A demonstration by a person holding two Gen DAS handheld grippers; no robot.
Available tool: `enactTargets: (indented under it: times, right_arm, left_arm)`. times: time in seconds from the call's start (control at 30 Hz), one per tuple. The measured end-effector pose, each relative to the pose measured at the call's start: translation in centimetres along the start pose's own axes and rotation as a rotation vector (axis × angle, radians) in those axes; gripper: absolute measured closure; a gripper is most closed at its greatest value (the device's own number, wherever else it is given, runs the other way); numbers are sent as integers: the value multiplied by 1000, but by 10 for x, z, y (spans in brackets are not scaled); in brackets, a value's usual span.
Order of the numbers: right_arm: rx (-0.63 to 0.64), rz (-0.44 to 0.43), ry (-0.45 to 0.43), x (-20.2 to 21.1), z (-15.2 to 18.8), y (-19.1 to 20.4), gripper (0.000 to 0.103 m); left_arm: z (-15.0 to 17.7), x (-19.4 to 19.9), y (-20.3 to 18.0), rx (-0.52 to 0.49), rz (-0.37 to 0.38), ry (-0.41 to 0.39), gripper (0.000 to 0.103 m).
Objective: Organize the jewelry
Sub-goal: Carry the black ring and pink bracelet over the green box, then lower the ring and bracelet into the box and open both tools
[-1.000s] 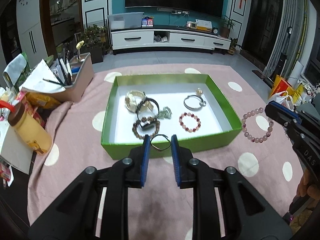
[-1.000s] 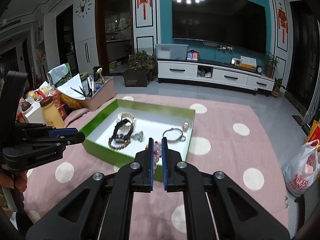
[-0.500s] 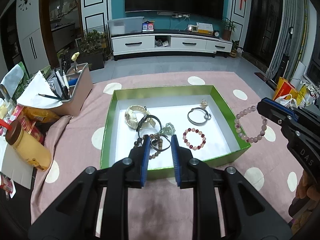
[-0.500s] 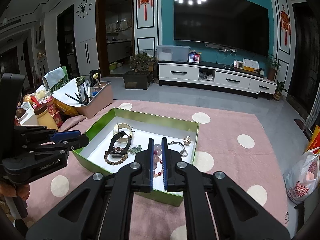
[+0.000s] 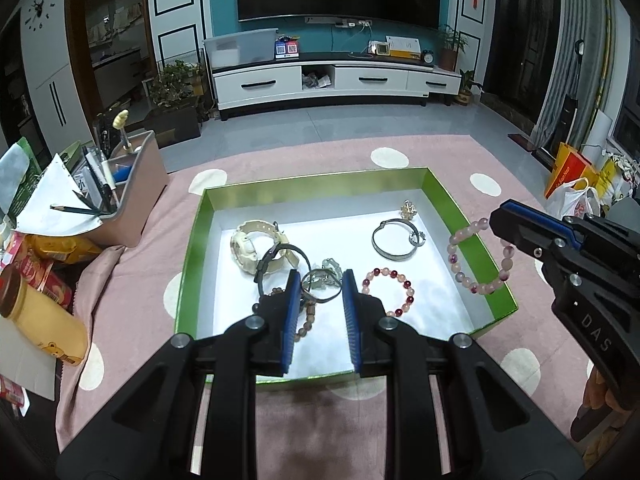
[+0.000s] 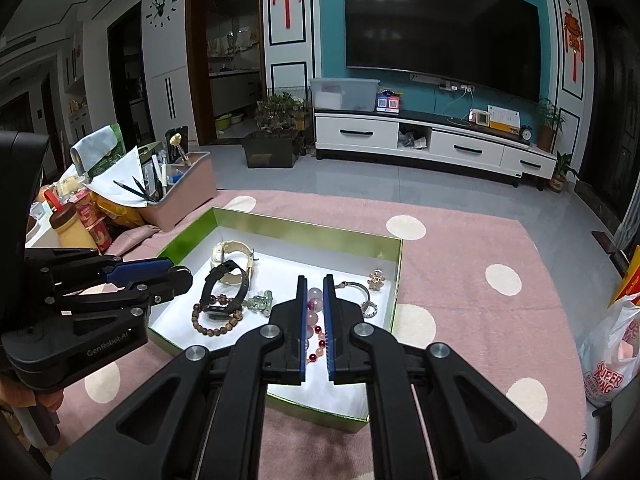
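Observation:
A green box (image 5: 312, 184) with a white floor lies on the pink dotted cloth. Inside are a cream watch (image 5: 250, 246), a black watch (image 5: 280, 262), a brown bead bracelet (image 5: 304, 322), a silver bangle (image 5: 394, 242) and a red bead bracelet (image 5: 390, 292). My left gripper (image 5: 320, 292) hovers over the box's near left part, shut on a thin dark bangle (image 5: 320, 298). My right gripper (image 6: 314, 300) is shut on a pale pink bead bracelet (image 6: 314, 294). From the left wrist, that pink bracelet (image 5: 480, 258) dangles over the box's right wall.
A pink desk bin (image 5: 136, 184) with pens and papers stands left of the box. Nearer lie a yellow bottle (image 5: 40, 316) and snack packs. A plastic shopping bag (image 6: 608, 360) sits off the cloth's right edge. A hand grips each tool's handle.
Both grippers have moved forward over the box with their bracelets. The thin bangle went from the near wall to above the box floor. The pink bracelet went from outside to over the right wall.

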State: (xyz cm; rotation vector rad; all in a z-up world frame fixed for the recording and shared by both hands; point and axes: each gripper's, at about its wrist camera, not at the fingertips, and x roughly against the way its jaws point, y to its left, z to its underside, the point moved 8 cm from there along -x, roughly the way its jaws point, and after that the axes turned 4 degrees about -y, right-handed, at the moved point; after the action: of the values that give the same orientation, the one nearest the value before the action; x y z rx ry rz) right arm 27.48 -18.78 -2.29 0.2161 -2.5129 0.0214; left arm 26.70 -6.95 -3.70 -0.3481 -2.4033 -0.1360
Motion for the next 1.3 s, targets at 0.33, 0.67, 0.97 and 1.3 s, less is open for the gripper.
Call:
enactTargets:
  times: [0.33,0.67,0.97,1.3]
  right_arm:
    - [-12,1,28,-19,8,-5,96]
    - [-14,-1,58,-35,19,-8,96]
    - [-17,-3,80,-45,25,-12,96]
    - [-8,-7,100,-53,31,-10,96]
  left_arm:
    - [3,-25,-4,-12,-5,36,82]
    - [12,-54,-7,-19,-3,92,82]
    - [20,-71,-9,-29,-13,135,82]
    - [25,-82,-9,-34,-22,163,82]
